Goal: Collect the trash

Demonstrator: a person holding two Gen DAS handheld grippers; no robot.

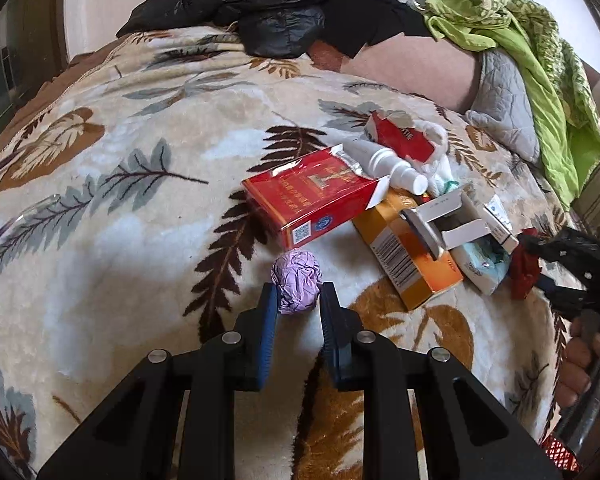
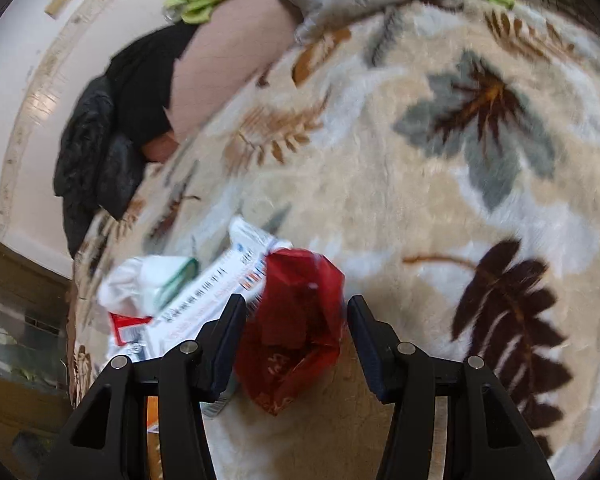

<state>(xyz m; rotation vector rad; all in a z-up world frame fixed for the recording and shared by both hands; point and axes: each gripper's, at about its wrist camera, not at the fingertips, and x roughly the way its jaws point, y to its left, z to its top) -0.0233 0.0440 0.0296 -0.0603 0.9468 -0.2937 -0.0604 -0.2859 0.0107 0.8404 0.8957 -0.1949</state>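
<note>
A crumpled purple paper ball [image 1: 296, 284] lies on the leaf-patterned blanket [image 1: 120, 208], and my left gripper [image 1: 299, 300] is shut on it, a blue pad against each side. Just beyond is a trash pile: a red cigarette box [image 1: 316, 200], a white bottle [image 1: 392, 168], an orange box [image 1: 412, 260], an open white carton [image 1: 456, 220] and a tissue packet [image 1: 480, 268]. My right gripper [image 2: 298, 316] stands open around a crumpled red plastic wrapper [image 2: 300, 320], with a gap on its right side. The same gripper shows at the right edge of the left wrist view, beside the wrapper [image 1: 524, 272].
A black jacket [image 1: 260, 0], a green cloth [image 1: 520, 40] and a grey quilted pad [image 1: 504, 96] lie along the far edge by the wall. A hand [image 1: 580, 360] holds the right gripper. White printed packets [image 2: 204, 292] lie left of the red wrapper.
</note>
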